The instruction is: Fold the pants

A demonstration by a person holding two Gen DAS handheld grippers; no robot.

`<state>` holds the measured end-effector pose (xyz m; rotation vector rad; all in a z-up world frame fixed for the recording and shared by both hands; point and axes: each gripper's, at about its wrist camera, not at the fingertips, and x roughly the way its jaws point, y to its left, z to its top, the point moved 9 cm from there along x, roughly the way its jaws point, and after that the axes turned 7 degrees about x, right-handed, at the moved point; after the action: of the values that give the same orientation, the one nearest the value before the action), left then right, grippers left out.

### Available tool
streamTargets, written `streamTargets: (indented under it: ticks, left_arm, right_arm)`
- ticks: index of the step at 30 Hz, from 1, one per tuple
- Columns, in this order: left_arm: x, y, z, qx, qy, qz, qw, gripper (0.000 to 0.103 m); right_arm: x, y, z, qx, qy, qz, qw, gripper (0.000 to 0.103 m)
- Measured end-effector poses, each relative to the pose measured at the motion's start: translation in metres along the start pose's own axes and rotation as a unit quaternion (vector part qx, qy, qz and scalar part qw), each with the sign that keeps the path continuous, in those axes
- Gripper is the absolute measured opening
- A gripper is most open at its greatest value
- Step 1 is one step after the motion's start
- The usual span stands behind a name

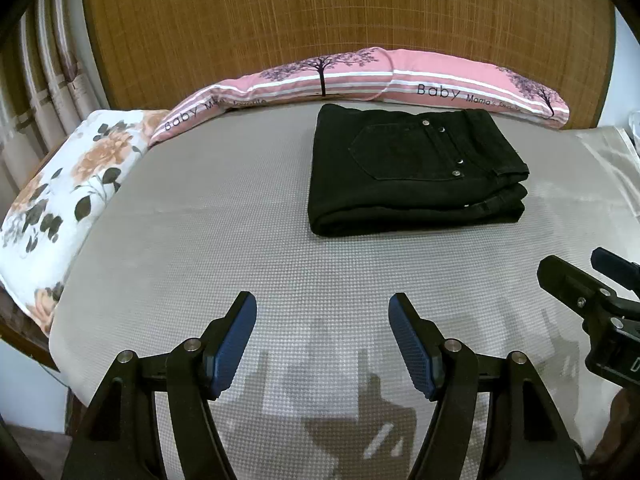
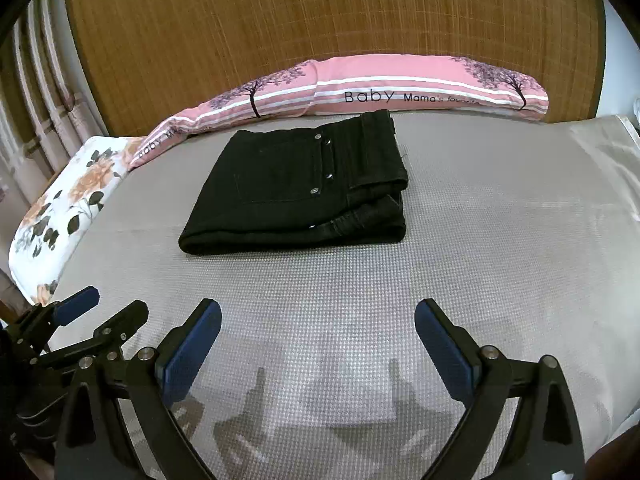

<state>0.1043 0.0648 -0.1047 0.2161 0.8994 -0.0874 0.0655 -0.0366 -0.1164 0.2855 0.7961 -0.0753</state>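
Observation:
Black pants (image 1: 412, 172) lie folded into a compact stack on the grey bed mat (image 1: 224, 240), back pocket and rivets facing up, waistband to the right. The right wrist view shows the same pants (image 2: 296, 192) ahead and slightly left. My left gripper (image 1: 322, 312) hovers over bare mat well short of the pants, open, nothing between its blue pads. My right gripper (image 2: 318, 318) is likewise open and empty above the mat (image 2: 500, 240). Each gripper shows at the edge of the other's view: the right gripper (image 1: 580, 276) and the left gripper (image 2: 108, 308).
A long pink pillow (image 1: 360, 76) printed with trees lies along the woven brown headboard (image 1: 320, 12) behind the pants. A floral pillow (image 1: 68, 188) sits at the left edge of the bed. Curtains (image 1: 40, 80) hang at far left.

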Motion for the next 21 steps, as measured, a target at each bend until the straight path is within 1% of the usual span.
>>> streamTargets:
  ticks: [21]
  left_arm:
    - [-0.0011,-0.0043,0.0004,0.01,-0.001,-0.002,0.9999,0.069]
  right_arm:
    - [-0.0014,-0.0017,-0.0033,0.007,0.004,-0.001,1.0,0.096]
